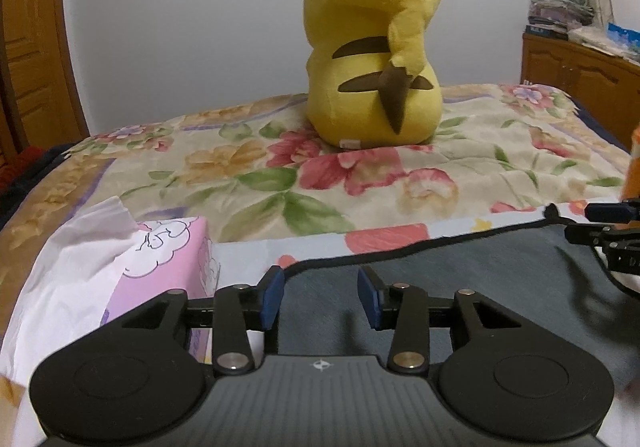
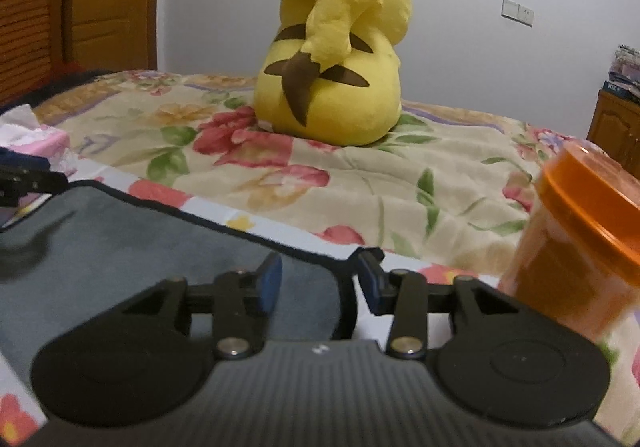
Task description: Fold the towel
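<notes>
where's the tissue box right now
In the left wrist view the pink tissue box sits at the left on the floral bedspread, just left of the grey towel; the right wrist view shows it far left.

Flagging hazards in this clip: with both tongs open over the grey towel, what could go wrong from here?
The orange-lidded jar stands close beside the right tongs; a sideways move might tip it. The pink tissue box crowds the left tongs and might get nudged. The grey towel lies on soft floral bedding, so a pinch may catch both.

No lettering is legible; the tissue box (image 1: 168, 247) bears only scribbled outlines.
</notes>
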A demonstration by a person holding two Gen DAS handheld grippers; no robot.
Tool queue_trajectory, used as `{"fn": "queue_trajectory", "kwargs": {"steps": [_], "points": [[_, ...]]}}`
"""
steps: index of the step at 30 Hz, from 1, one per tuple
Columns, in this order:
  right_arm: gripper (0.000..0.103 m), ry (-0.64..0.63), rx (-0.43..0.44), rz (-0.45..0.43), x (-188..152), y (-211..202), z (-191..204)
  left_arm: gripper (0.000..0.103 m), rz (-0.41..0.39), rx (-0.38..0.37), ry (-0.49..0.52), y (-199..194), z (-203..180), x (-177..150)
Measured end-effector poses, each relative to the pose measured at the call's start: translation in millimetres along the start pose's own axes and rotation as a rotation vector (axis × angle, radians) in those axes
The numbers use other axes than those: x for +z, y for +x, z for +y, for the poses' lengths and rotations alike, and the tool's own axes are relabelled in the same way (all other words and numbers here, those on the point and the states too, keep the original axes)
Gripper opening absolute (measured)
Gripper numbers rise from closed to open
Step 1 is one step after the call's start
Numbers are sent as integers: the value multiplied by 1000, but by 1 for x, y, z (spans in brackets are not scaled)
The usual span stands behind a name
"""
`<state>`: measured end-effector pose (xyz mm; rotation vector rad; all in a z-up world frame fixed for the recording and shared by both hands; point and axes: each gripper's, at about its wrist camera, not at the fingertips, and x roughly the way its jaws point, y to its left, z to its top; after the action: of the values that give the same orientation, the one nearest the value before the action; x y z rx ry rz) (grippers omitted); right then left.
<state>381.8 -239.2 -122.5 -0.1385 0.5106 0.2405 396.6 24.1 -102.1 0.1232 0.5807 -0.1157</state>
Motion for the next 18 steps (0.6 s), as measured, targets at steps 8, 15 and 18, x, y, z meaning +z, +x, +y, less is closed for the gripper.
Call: {"fn": "queue_trajectory", "kwargs": {"steps": [8, 15, 18], "points": [[43, 39, 41, 14, -13, -31, 10, 47, 14, -21, 25, -23, -11, -11], [43, 42, 60, 31, -20, -52, 21, 49, 34, -34, 28, -40, -17, -22], [43, 45, 61, 36, -21, -60, 23, 49, 43, -36, 25, -49, -19, -26]]}}
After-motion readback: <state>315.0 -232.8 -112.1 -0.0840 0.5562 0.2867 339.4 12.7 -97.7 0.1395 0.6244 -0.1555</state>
